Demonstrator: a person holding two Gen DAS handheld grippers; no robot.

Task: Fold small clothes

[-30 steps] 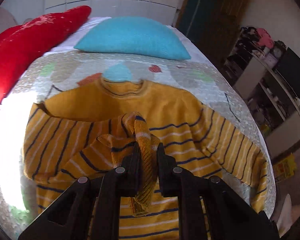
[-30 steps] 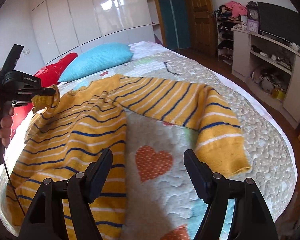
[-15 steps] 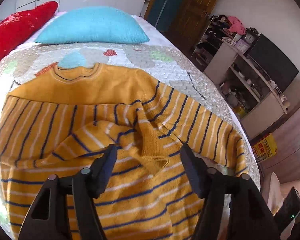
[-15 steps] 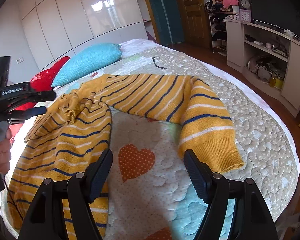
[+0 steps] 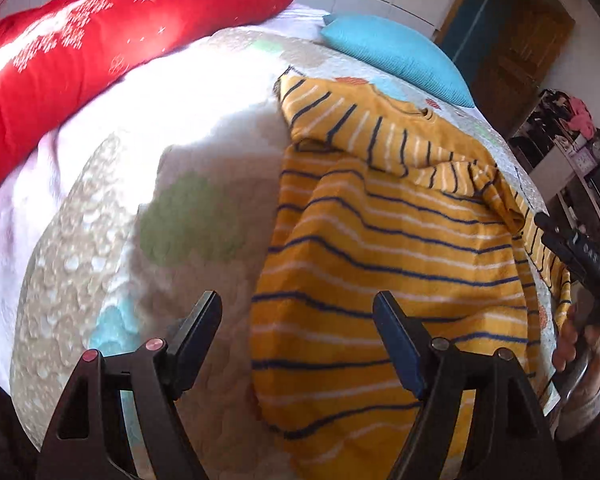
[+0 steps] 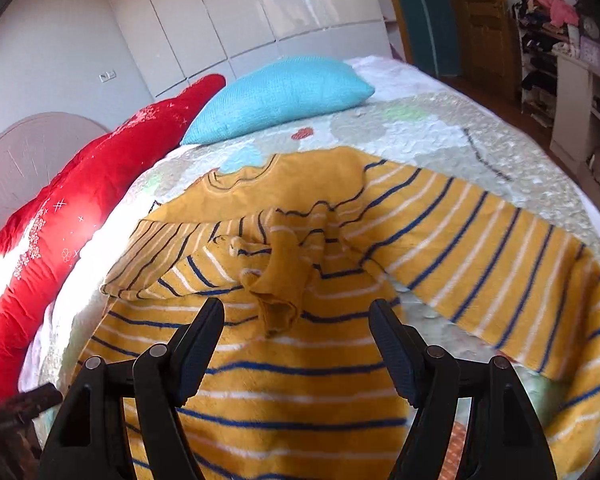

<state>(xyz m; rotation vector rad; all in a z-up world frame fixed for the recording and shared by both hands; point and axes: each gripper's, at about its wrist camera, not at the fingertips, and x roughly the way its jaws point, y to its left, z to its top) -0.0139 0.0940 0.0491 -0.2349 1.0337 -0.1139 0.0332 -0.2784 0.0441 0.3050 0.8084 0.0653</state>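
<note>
Knitwear is the whole job here: a mustard-yellow knitted sweater with navy and white stripes (image 6: 300, 384) lies spread on the quilted bedspread with pastel hearts and blobs (image 6: 428, 136) that covers the bed, its neckline pointing toward the turquoise knitted pillow (image 6: 280, 100) and the long red cushion with white snowflake marks (image 6: 60, 232) at the head end.

One sleeve is already folded in. It lies across the chest, and its plain yellow cuff (image 6: 278, 300) rests crumpled near the middle of the body. The other sleeve (image 6: 480, 256) stretches out flat to the side, not yet brought in, and the hem has not been turned up toward the collar. By that reckoning the fold is about a third done: the second sleeve and the final fold of the body remain.

The left gripper (image 5: 298, 340) hangs over the sweater's side edge, where yellow knit meets bare bedspread. Its jaws are opening, they stand wide, and nothing is between them. The right gripper (image 6: 296, 344) hovers above the lower chest, just short of the folded cuff, its jaws spread wide and empty, no cloth pinched. In the left wrist view, a hand (image 5: 580, 344) holding the right tool shows at the far edge beside the sweater.
</note>
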